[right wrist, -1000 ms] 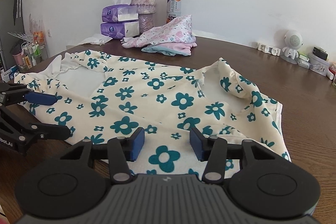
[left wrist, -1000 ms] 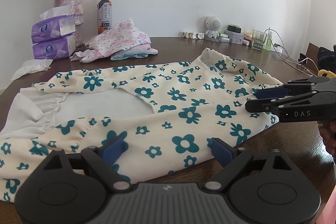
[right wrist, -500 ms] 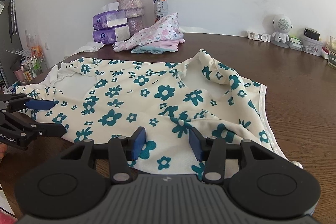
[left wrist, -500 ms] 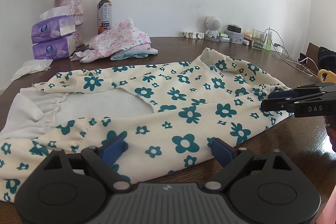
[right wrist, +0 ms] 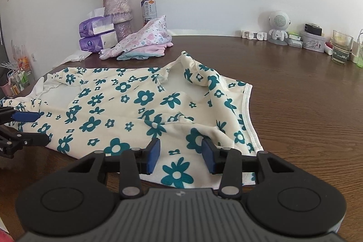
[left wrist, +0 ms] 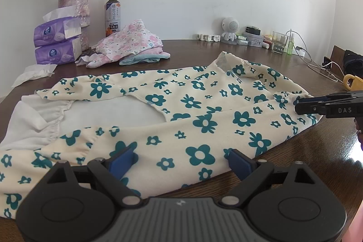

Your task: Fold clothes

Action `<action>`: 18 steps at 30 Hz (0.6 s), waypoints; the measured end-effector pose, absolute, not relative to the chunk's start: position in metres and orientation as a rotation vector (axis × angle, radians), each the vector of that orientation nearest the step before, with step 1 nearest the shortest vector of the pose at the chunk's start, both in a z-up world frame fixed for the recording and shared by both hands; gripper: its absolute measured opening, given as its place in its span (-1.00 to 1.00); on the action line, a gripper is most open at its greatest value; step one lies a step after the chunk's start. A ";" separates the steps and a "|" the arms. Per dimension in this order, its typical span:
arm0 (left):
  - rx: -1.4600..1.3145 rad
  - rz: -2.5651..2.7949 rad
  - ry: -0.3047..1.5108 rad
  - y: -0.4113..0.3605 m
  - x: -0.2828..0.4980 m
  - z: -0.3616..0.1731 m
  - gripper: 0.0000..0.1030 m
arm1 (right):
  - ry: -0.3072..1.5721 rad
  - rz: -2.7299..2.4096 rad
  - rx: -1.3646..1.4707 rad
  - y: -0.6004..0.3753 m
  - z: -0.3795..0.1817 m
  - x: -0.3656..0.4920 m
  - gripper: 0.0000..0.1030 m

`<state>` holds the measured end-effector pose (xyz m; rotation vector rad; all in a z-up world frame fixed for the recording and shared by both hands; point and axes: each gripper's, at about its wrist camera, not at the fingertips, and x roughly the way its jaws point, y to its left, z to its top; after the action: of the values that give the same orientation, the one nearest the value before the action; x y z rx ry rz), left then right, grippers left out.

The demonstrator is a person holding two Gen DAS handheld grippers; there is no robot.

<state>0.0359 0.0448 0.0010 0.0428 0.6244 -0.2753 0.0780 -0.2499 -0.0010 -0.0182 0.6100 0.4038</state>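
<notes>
A cream garment with teal flowers [left wrist: 195, 110] lies spread on the brown table [left wrist: 306, 160]; it also shows in the right wrist view [right wrist: 145, 106]. Its white lining [left wrist: 40, 119] shows at the left end. My left gripper [left wrist: 181, 159] is open and hovers over the near hem. My right gripper [right wrist: 180, 157] is open, its blue pads on either side of the cloth's near corner. In the left wrist view the right gripper [left wrist: 304, 104] sits at the garment's right end.
A pile of pink and blue folded clothes [left wrist: 131, 47], two tissue packs [left wrist: 56, 42], a vase of roses [left wrist: 74, 13] and a bottle [left wrist: 112, 15] stand at the back. A speaker figure [right wrist: 278, 28], a glass [right wrist: 341, 47] and cables [left wrist: 317, 65] line the far right.
My right gripper has drawn back toward the garment's near right corner and its view has turned right. The left gripper has barely moved.
</notes>
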 end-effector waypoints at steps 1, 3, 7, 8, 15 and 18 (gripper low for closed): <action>0.042 -0.275 0.624 0.045 0.036 0.001 0.77 | 0.609 0.403 -0.014 -0.251 -0.001 0.078 -0.22; 0.042 -0.276 0.624 0.045 0.036 0.001 0.77 | 0.609 0.399 -0.008 -0.254 -0.001 0.079 -0.25; 0.040 -0.276 0.624 0.045 0.036 0.001 0.77 | 0.601 0.403 0.016 -0.260 0.000 0.078 -0.27; 0.039 -0.277 0.624 0.045 0.036 0.001 0.77 | 0.600 0.406 0.028 -0.262 0.000 0.078 -0.27; 0.021 -0.283 0.621 0.048 0.036 0.001 0.77 | 0.594 0.407 0.066 -0.272 0.000 0.080 -0.38; 0.013 -0.286 0.620 0.049 0.036 0.001 0.77 | 0.588 0.408 0.090 -0.276 0.000 0.079 -0.39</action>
<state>0.0362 0.0495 0.0010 0.0135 0.6197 -0.2856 0.0794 -0.2764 0.0005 0.0905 0.5877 0.4084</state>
